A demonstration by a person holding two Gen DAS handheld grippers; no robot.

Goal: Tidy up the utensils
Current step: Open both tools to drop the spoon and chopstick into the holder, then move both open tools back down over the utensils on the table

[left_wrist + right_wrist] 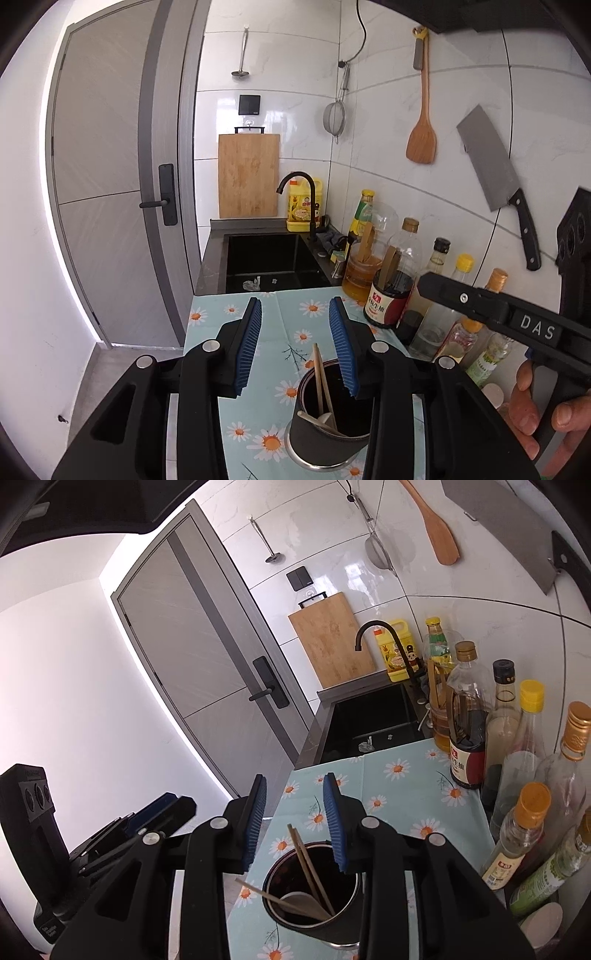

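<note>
A dark round utensil holder [325,439] [314,923] stands on the daisy-print cloth [258,417] [399,790]. Wooden chopsticks [320,380] [308,867] and a pale spoon [325,421] [303,902] lean inside it. My left gripper [295,345] hangs just above and behind the holder, its blue pads apart with nothing between them. My right gripper [295,818] is also open over the holder's rim, empty. The right gripper's black body [517,317] crosses the left wrist view at right, a hand [535,406] on its handle. The left gripper [147,823] shows at lower left of the right wrist view.
Several sauce and oil bottles [391,284] [517,738] line the right wall. Beyond the cloth lies a black sink [273,258] [373,720] with a black tap [306,199]. On the tiles hang a cleaver [495,177], wooden spatula [423,129], strainer [334,118] and cutting board [247,175].
</note>
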